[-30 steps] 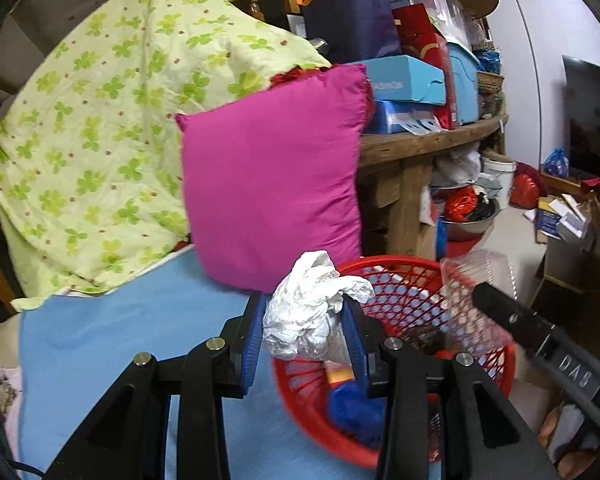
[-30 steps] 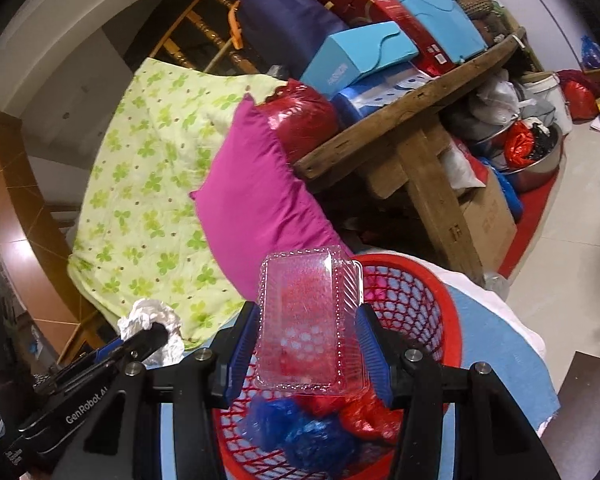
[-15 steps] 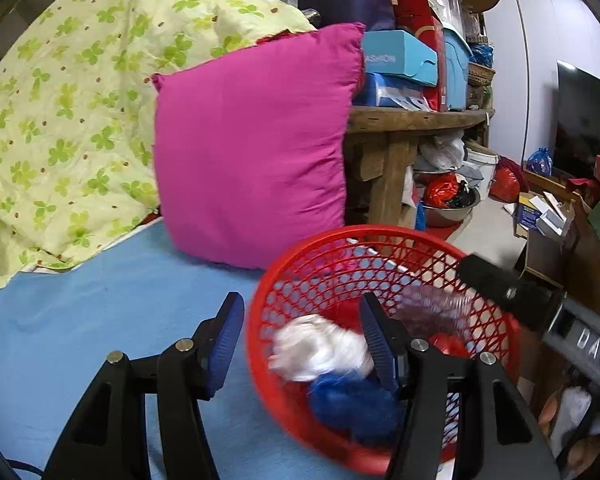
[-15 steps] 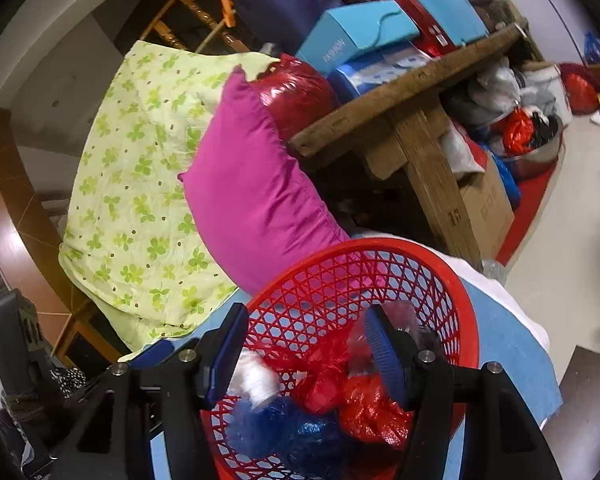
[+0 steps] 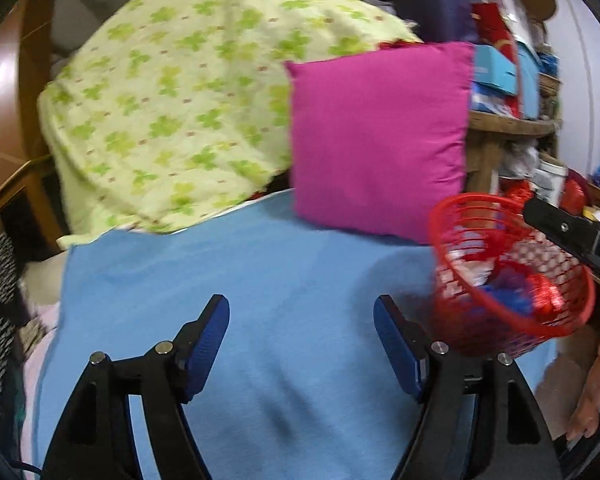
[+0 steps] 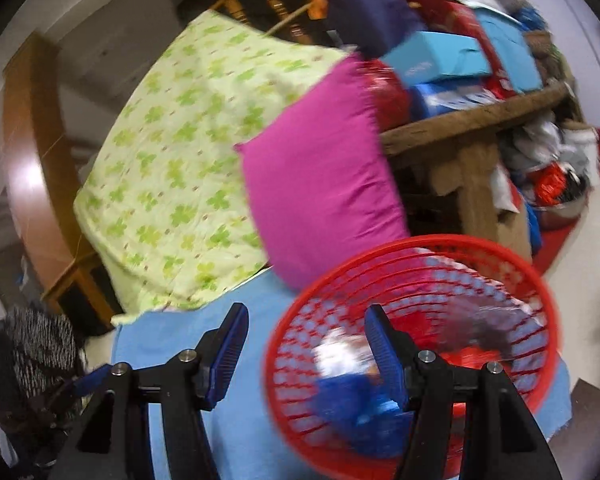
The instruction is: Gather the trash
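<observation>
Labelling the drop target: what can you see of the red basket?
The red basket is round, open-topped, of plastic lattice, flaring toward its rim. It stands upright on the blue cloth, in front of the pink cushion; whether they touch is unclear. Inside lie crumpled white paper, blue wrapping and red wrapping, all blurred. Neither gripper touches it.

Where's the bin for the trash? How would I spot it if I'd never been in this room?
Find the blue cloth spread in front of the big pink cushion. At the cloth's right end, just below the cushion, sits the red basket. It is the only round, see-through mesh thing there, and it already holds crumpled white, blue and red scraps.
</observation>
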The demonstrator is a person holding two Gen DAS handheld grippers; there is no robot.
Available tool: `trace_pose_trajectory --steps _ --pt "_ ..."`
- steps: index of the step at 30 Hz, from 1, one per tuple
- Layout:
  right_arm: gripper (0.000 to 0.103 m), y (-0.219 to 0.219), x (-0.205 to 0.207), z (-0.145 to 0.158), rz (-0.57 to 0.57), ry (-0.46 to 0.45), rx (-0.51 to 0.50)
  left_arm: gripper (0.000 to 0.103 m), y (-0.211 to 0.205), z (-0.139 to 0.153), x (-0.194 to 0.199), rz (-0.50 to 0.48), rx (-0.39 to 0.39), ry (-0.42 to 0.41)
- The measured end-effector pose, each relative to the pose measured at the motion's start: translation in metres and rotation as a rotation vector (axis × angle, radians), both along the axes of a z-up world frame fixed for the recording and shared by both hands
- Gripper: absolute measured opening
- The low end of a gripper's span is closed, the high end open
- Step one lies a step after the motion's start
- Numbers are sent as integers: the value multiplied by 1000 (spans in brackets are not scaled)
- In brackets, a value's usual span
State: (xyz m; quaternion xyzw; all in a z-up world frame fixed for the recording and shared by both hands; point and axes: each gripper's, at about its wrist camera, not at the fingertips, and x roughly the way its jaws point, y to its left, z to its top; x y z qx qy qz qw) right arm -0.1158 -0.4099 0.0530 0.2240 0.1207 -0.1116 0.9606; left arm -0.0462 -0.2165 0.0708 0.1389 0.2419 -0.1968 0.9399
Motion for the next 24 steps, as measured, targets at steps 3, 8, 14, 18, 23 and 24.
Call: trace_pose_trajectory --steps 3,8,14,18,23,24 --pt "64 37 14 0 57 12 -74 79 33 -4 5 69 -18 -4" --pt "64 89 41 -6 173 56 -114 80 74 -14 16 147 -50 21" --pt "64 121 64 -21 236 132 -108 84 113 -25 28 221 -57 56" --pt "64 137 75 -29 258 178 -120 84 124 -29 29 243 -62 73" --pt "65 149 76 -32 265 194 -151 85 130 -30 26 237 -64 75" --pt "65 149 76 -33 264 198 -151 85 130 -30 25 234 -64 75"
